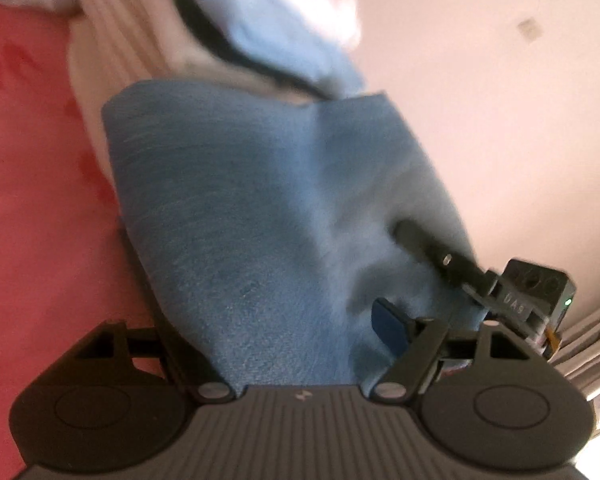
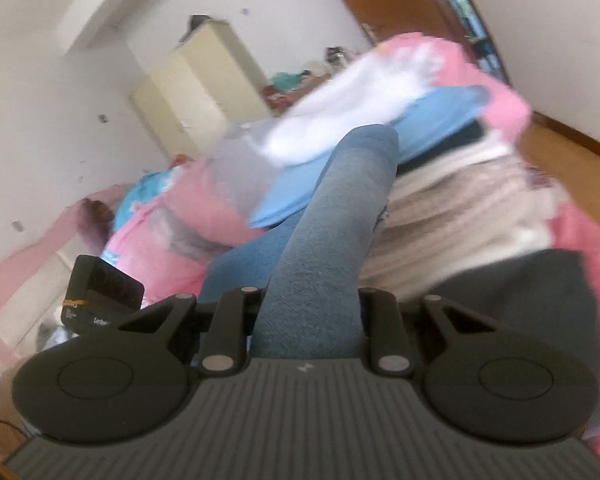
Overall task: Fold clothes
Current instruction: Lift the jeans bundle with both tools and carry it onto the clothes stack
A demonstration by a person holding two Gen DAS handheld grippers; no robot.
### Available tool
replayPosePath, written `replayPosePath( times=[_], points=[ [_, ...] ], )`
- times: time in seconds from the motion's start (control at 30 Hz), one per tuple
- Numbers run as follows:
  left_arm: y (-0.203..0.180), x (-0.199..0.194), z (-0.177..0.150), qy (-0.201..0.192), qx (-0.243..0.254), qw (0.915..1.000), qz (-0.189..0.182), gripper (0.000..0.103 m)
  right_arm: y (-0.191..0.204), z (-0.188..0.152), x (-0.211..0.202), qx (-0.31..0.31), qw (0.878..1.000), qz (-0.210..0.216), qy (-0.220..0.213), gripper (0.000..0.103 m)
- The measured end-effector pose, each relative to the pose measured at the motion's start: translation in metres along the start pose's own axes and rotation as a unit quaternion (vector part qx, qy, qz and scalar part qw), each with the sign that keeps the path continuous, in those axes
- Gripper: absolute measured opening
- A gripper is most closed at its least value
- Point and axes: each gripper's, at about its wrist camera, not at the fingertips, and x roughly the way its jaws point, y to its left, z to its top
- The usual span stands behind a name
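Blue knit cloth (image 1: 260, 220) filled the near view: we had it bunched between the left gripper (image 1: 300, 360) arms, its fingertips buried, so we took it as pinched on the fabric. Our right gripper (image 2: 308, 320) was likewise clamped on a rolled length of the same cloth (image 2: 332, 208), and its tip showed in the left view pressed into that cloth. Beyond the cloth lay a heap of pale blue (image 2: 420, 116), white (image 2: 340, 100) and cream ribbed clothes (image 2: 460, 192) on pink bedding (image 2: 188, 216). We judged both grips needed equal tension, corners matched, and the cloth kept clear of that heap. Everything was blurred.
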Motion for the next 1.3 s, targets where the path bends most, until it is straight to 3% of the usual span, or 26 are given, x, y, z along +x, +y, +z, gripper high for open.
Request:
replayPosePath(
  times=[0.17, 0.33, 0.4, 0.47, 0.57, 0.67, 0.73, 0.77, 0.83, 0.87, 0.93, 1.03, 1.17, 1.3],
  points=[
    [0.005, 0.052, 0.011, 0.032, -0.002, 0.9993, 0.019, 0.072, -0.053, 0.009, 0.000, 0.013, 1.000, -0.021, 0.006, 0.022],
    [0.035, 0.067, -0.001, 0.037, -0.012, 0.9991, 0.020, 0.073, -0.110, -0.022, 0.019, 0.036, 0.999, -0.027, 0.014, 0.023],
    [0.048, 0.069, -0.008, 0.037, -0.017, 0.9990, 0.018, 0.073, -0.134, -0.039, 0.028, 0.065, 0.997, -0.050, 0.016, 0.030],
    [0.057, 0.064, -0.012, 0.034, -0.016, 0.9991, 0.017, 0.080, -0.149, -0.049, 0.032, 0.094, 0.992, -0.083, -0.004, 0.044],
    [0.051, 0.037, -0.013, -0.011, 0.043, 0.9973, 0.058, 0.082, -0.163, -0.058, 0.020, 0.127, 0.985, -0.105, -0.048, 0.053],
    [0.035, 0.006, -0.025, -0.061, 0.118, 0.9868, 0.092, 0.080, -0.163, -0.055, -0.010, 0.129, 0.977, -0.115, -0.124, 0.056],
    [0.013, -0.006, -0.033, -0.101, 0.203, 0.9677, 0.111, 0.080, -0.149, -0.050, -0.027, 0.107, 0.971, -0.123, -0.175, 0.056],
    [0.000, -0.007, -0.039, -0.122, 0.251, 0.9531, 0.118, 0.080, -0.141, -0.045, -0.029, 0.091, 0.971, -0.127, -0.179, 0.054],
    [-0.016, 0.001, -0.046, -0.128, 0.298, 0.9375, 0.126, 0.080, -0.110, -0.031, -0.017, 0.040, 0.974, -0.145, -0.167, 0.043],
    [-0.021, 0.013, -0.047, -0.117, 0.300, 0.9379, 0.129, 0.080, -0.097, -0.023, -0.006, 0.018, 0.975, -0.159, -0.153, 0.036],
    [-0.030, 0.037, -0.050, -0.097, 0.302, 0.9384, 0.136, 0.080, -0.080, -0.013, 0.029, -0.005, 0.977, -0.179, -0.118, 0.031],
    [-0.008, 0.061, -0.047, -0.062, 0.274, 0.9438, 0.174, 0.080, -0.066, -0.002, 0.080, -0.024, 0.974, -0.216, -0.061, 0.030],
    [0.005, 0.066, -0.047, -0.058, 0.257, 0.9474, 0.181, 0.082, -0.090, -0.026, 0.152, -0.041, 0.947, -0.313, 0.059, 0.028],
    [0.005, 0.045, -0.042, -0.052, 0.244, 0.9519, 0.179, 0.083, -0.078, -0.021, 0.125, -0.021, 0.954, -0.298, 0.020, 0.030]
  ],
)
